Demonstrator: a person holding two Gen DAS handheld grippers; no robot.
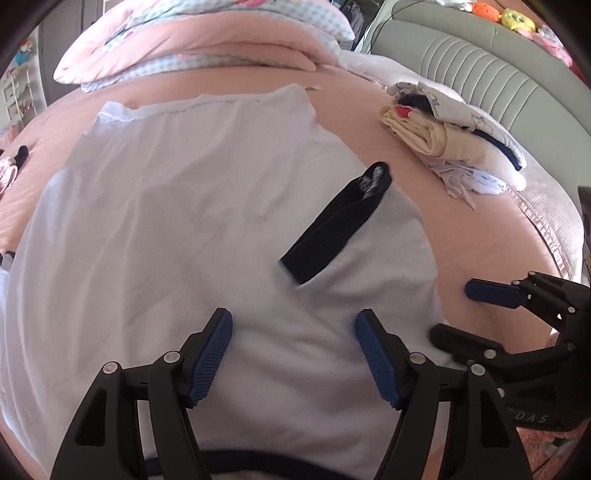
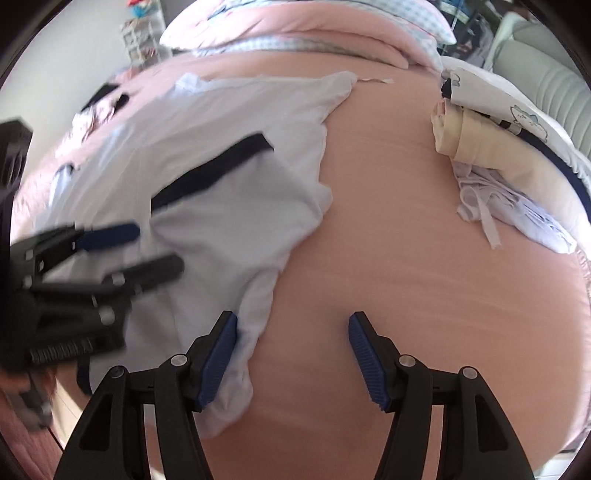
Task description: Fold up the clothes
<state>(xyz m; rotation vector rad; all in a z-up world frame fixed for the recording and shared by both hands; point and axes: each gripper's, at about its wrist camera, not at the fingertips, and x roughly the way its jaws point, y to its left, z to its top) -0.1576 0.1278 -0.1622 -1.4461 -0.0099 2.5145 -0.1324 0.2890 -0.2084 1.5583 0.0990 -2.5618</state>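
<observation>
A pale white-blue shirt (image 1: 184,221) lies spread flat on the pink bed sheet (image 1: 369,122). A navy-trimmed sleeve (image 1: 340,221) is folded inward over its right side. My left gripper (image 1: 293,354) hovers open over the shirt's near part with nothing between its fingers. My right gripper (image 1: 458,317) is open beside the shirt's right edge. In the right wrist view the shirt (image 2: 221,147) and its navy band (image 2: 210,173) lie to the left. The right gripper (image 2: 293,360) stands open over bare sheet (image 2: 388,240), its left pad (image 2: 218,362) against the shirt's rumpled edge. The left gripper (image 2: 147,251) shows blurred.
A stack of folded clothes (image 1: 443,144) sits on the bed at the right, also seen in the right wrist view (image 2: 498,155). A bunched pink and checked duvet (image 1: 207,48) lies at the back. A grey-green padded headboard (image 1: 498,74) with plush toys (image 1: 517,18) borders the right side.
</observation>
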